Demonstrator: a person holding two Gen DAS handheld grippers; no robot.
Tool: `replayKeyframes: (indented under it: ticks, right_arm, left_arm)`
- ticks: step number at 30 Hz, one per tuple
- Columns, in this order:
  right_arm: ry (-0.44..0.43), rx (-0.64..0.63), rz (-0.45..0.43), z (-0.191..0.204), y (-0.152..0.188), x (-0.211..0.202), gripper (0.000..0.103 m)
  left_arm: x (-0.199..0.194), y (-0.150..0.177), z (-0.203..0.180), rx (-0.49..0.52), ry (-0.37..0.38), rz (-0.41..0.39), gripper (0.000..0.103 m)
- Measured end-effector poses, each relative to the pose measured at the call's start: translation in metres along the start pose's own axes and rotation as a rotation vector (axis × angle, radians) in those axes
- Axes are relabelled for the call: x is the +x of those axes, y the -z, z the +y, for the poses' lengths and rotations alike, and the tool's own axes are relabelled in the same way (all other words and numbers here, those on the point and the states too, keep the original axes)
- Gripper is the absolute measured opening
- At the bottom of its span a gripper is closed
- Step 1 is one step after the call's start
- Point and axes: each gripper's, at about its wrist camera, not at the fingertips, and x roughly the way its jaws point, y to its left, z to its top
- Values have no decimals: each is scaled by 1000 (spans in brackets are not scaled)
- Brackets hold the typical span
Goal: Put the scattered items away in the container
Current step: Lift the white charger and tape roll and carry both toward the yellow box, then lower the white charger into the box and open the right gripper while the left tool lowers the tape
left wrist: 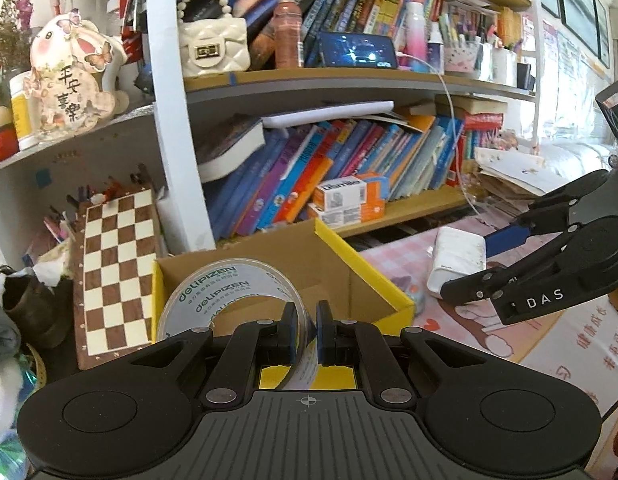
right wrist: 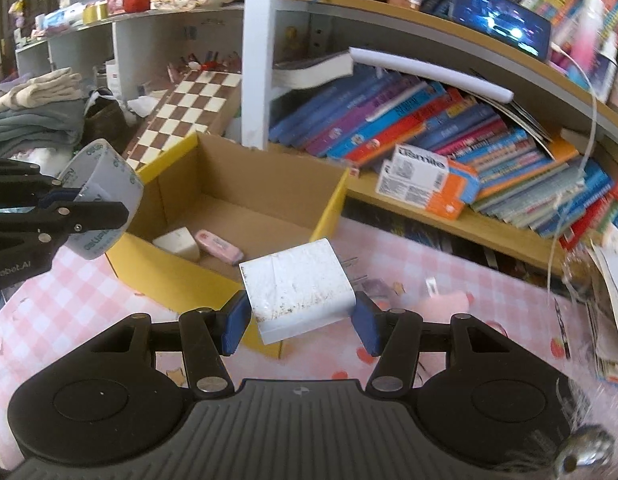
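Bright daylight from the right; strong fisheye bending at edges; right-wrist view's right side blurred.

You've got the clear tape roll (left wrist: 229, 296) on edge above the open yellow-rimmed cardboard box (right wrist: 245, 200); the scuffed white charger (right wrist: 299, 290) is tilted, prongs boxward, off its near corner.

A crammed bookshelf (left wrist: 349, 80) stands at the back, daylight bright to its right. Left of it a chessboard (left wrist: 117, 272) leans by grey shelving (right wrist: 141, 32). Below it spreads a pink checked tablecloth (right wrist: 449, 280).
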Motion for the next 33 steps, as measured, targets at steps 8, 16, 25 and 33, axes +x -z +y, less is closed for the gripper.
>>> replayKeyframes:
  ticks: [8,16,25,33]
  right_arm:
    - [-36,-35,-25,8,-24,18,53]
    - [-74,-62,-22,15,-43,44,53]
    - [-91,-115,4,17,-56,74,53]
    - [-114,-156,44,21,-58,101,53]
  left_arm:
    - [13,-4,11,4,-16,8,8]
    - [33,-9,20,-11,-29,14,8]
    - [58,-21,29,21,-29,25,8]
    - [80,-24,36,35,-10,62,8]
